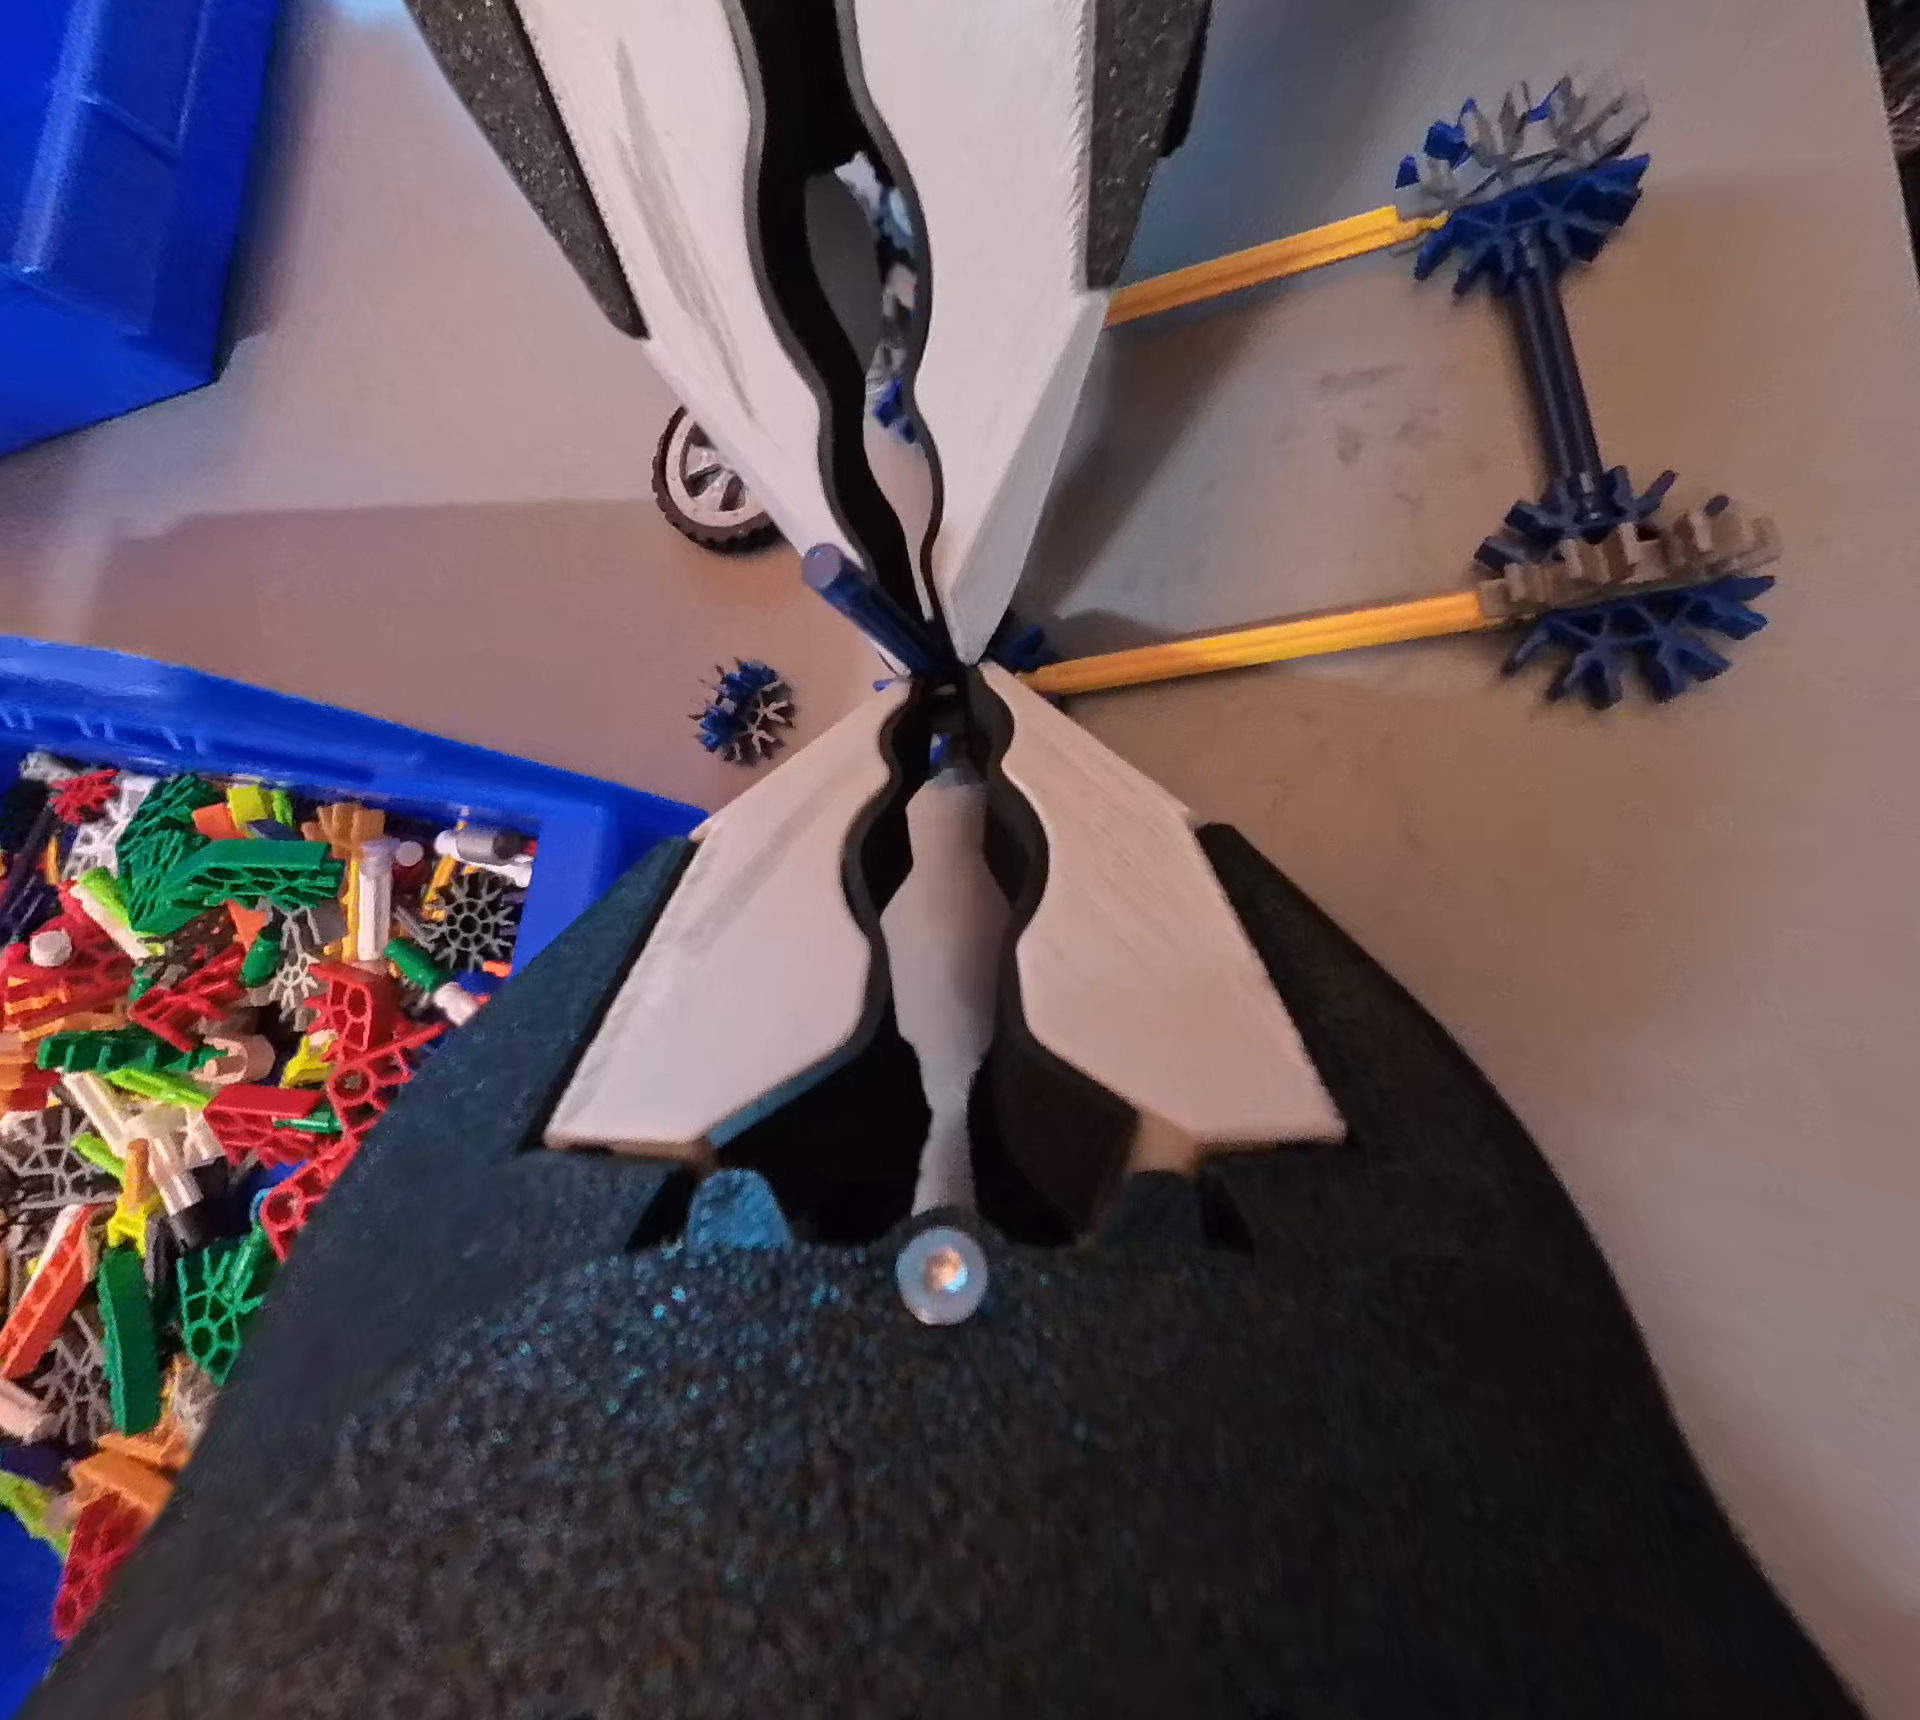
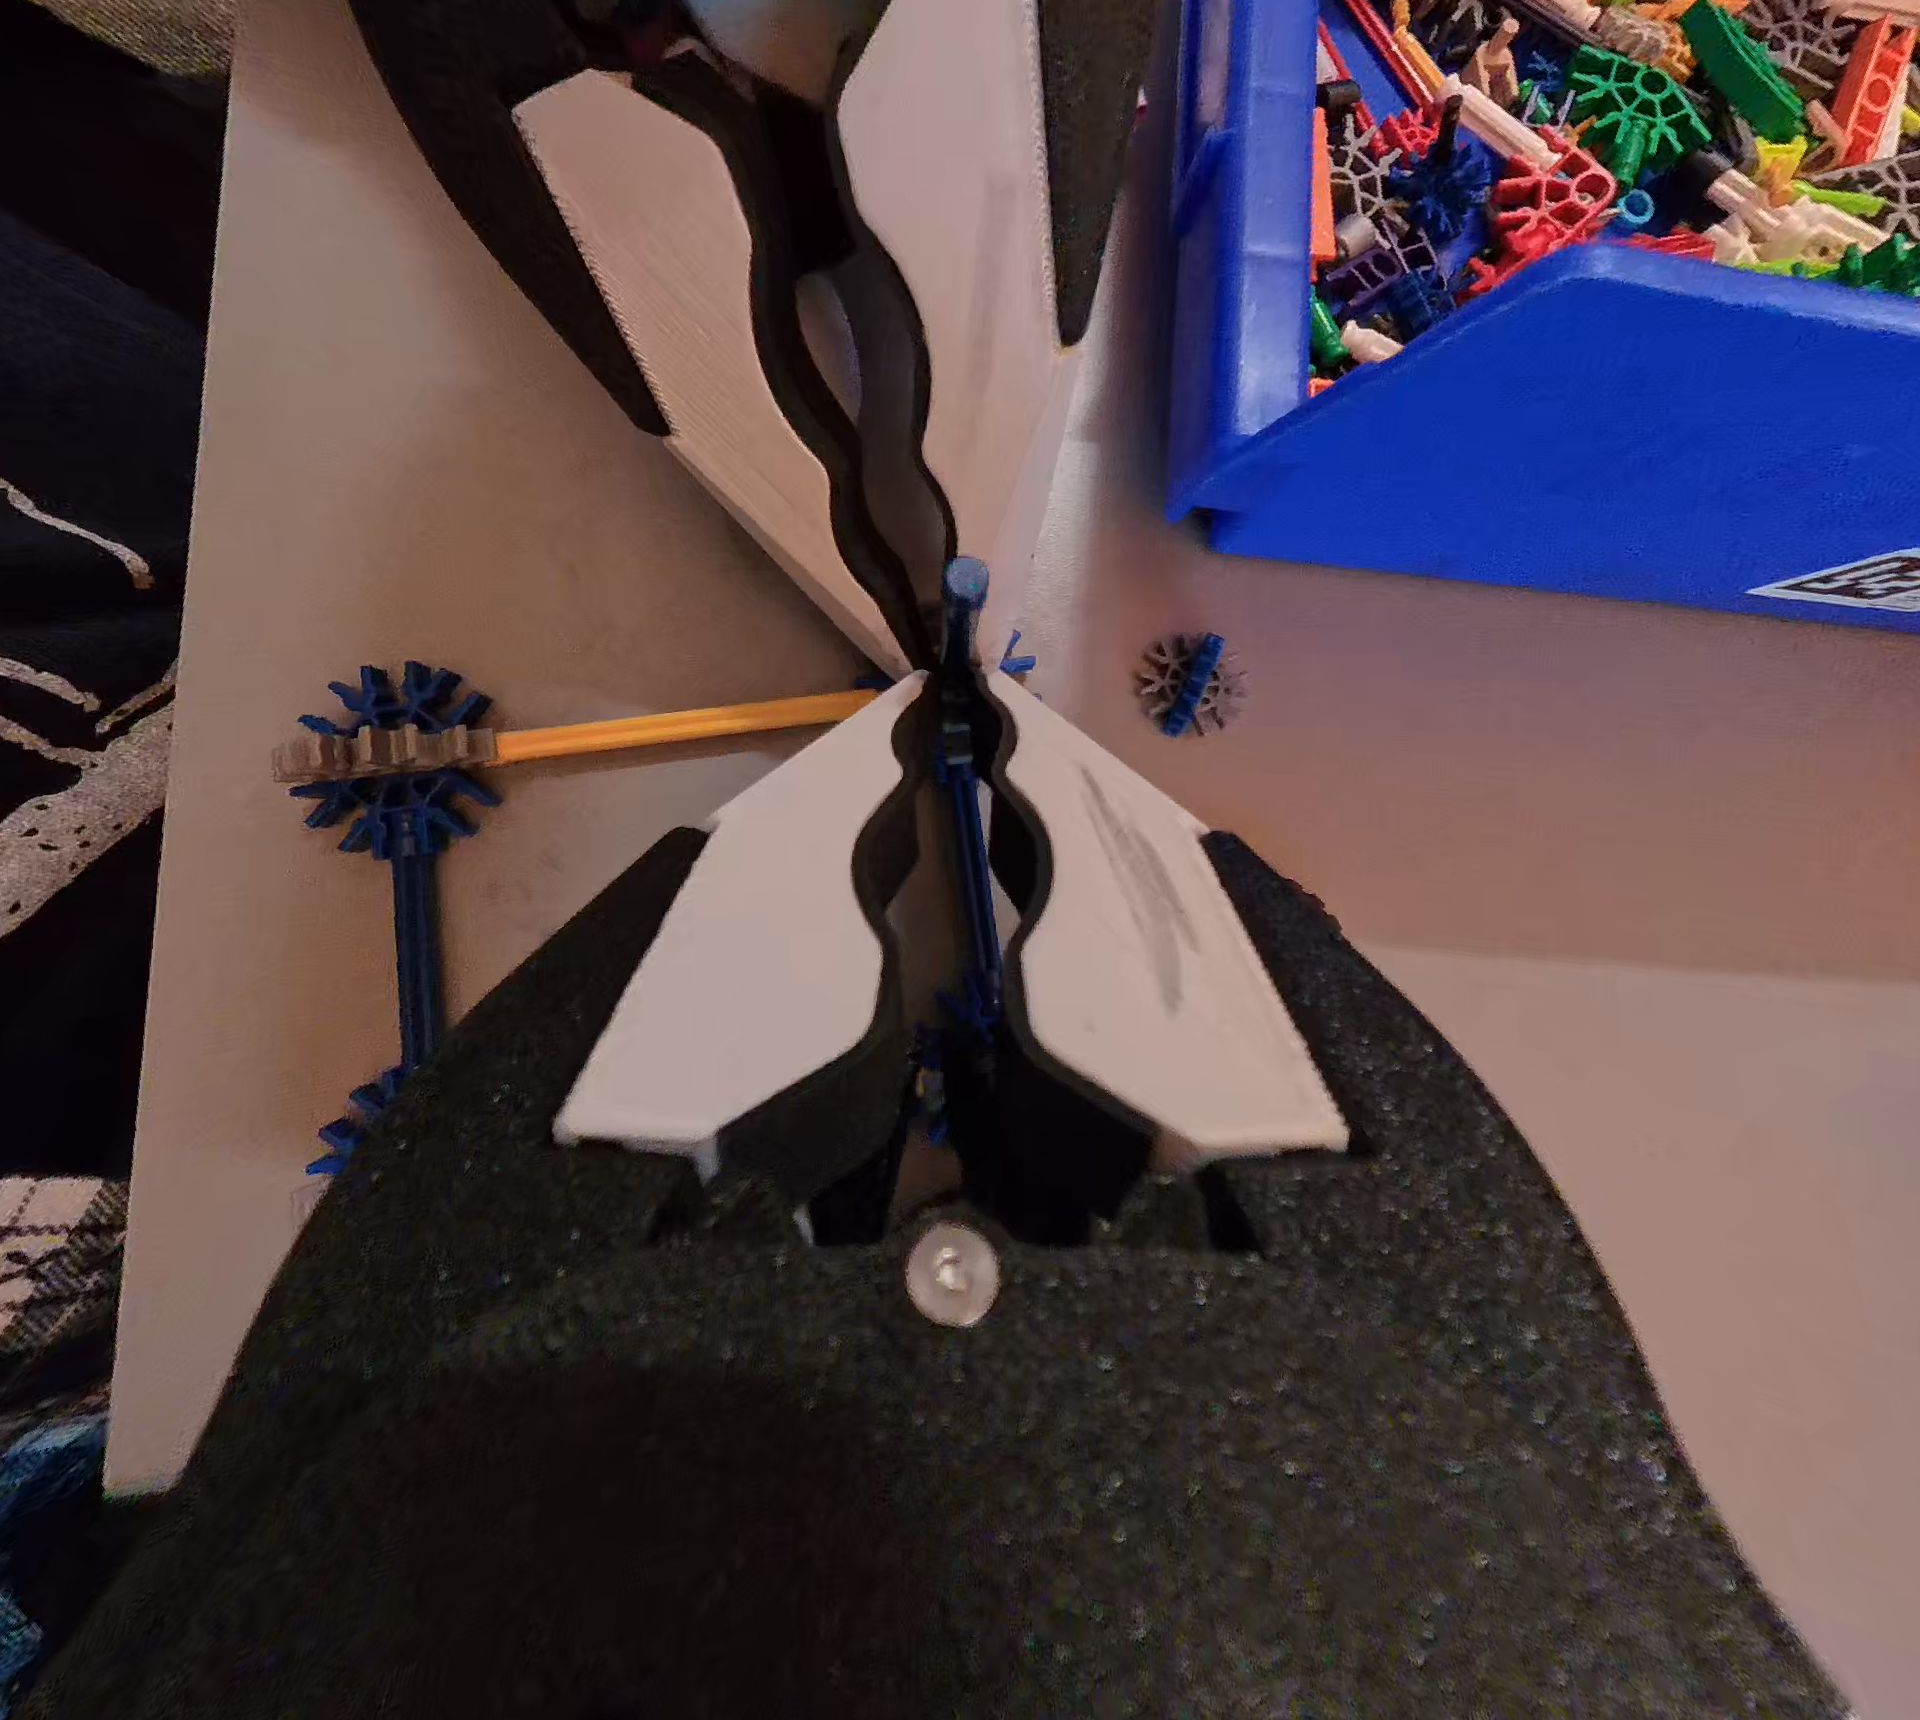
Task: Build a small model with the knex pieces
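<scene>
My left gripper [image 1: 940, 696] and my right gripper [image 2: 951, 688] meet tip to tip over a toy frame of rods and connectors. The right one is shut on a dark blue rod [image 2: 966, 839] that runs between its fingers; the rod's end [image 1: 836, 584] sticks out past the tips. The left one is shut on a small blue connector [image 1: 1023, 644] at the near end of a yellow rod [image 1: 1257, 631]. That rod leads to a tan gear [image 1: 1631, 553] between blue connectors. A second yellow rod [image 1: 1268, 257] runs parallel. A grey wheel [image 1: 707, 491] lies partly hidden behind the right gripper's fingers [image 1: 997, 216].
A loose blue and grey connector [image 1: 743, 709] lies on the pale table [image 1: 1351, 943]. A blue bin [image 1: 343, 745] full of coloured building pieces stands beside it, also in the right wrist view [image 2: 1558, 444]. Another blue bin [image 1: 114, 112] stands farther off. Dark fabric [image 2: 83, 527] lies past the table edge. The tips of both grippers are at nearly the same place.
</scene>
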`<state>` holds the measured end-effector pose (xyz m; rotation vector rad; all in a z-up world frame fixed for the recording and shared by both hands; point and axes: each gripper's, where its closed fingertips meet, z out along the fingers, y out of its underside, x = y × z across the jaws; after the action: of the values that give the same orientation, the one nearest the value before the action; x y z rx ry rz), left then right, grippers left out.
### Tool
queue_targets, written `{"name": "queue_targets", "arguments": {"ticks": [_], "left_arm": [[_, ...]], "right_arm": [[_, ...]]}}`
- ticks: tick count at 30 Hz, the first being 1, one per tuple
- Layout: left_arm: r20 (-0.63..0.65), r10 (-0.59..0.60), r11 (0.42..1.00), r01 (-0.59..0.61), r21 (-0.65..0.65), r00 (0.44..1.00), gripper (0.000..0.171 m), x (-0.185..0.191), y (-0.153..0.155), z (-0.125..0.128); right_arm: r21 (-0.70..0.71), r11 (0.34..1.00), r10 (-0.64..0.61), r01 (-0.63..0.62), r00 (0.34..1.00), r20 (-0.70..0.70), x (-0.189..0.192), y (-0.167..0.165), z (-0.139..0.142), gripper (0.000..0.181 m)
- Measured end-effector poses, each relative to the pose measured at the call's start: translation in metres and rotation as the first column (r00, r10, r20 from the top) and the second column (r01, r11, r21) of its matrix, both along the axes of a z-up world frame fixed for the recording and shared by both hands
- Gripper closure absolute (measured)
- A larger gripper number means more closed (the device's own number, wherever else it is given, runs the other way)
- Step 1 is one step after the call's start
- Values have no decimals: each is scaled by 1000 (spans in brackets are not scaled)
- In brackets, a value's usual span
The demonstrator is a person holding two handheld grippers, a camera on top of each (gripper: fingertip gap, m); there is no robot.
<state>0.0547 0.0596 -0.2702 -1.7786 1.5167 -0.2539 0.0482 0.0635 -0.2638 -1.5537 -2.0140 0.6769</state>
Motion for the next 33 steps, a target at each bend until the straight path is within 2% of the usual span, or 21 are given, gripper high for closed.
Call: {"name": "queue_targets", "arguments": {"ticks": [1, 2, 4, 7, 10, 14, 18, 22, 24, 28, 31, 33], "left_arm": [[-1, 8, 1000, -8, -24, 1000, 167, -1, 0, 0], [5, 21, 999, -21, -50, 1000, 166, -2, 0, 0], [5, 57, 998, -56, -17, 998, 165, -3, 5, 1], [22, 123, 992, -123, 6, 992, 148, -9, 6, 4], [87, 155, 988, -157, 13, 984, 146, -15, 3, 18], [82, 188, 980, -192, 46, 979, 146, -31, 0, 31], [106, 232, 967, -241, 87, 967, 147, -58, 2, 60], [121, 342, 919, -359, 164, 932, 145, -100, 30, 96], [100, 403, 891, -415, 184, 910, 136, -119, 49, 107], [28, 466, 865, -462, 197, 885, 134, -144, 91, 119], [-31, 474, 869, -462, 178, 880, 136, -155, 124, 121], [-72, 463, 879, -447, 166, 884, 143, -156, 145, 120]], "right_arm": [[-3, 1000, -7, 7, 1000, 3, 0, 0, 0, 177], [-2, 1000, -15, 15, 1000, 1, 0, 1, 0, 176], [4, 999, -36, 36, 999, -1, 1, 4, -1, 173], [13, 999, -48, 48, 999, 11, 6, 8, 1, 171], [27, 998, -59, 58, 998, 15, 9, 11, 3, 172], [44, 996, -82, 81, 996, 21, 12, 17, 5, 172], [57, 991, -121, 120, 993, 7, 17, 25, 13, 172], [79, 988, -130, 129, 992, 2, 19, 26, 17, 172], [85, 987, -138, 137, 990, 2, 19, 28, 18, 172], [88, 985, -149, 150, 989, -16, 19, 29, 22, 172], [86, 984, -155, 156, 988, -25, 19, 29, 25, 172], [87, 984, -157, 158, 987, -26, 19, 29, 25, 172]]}}
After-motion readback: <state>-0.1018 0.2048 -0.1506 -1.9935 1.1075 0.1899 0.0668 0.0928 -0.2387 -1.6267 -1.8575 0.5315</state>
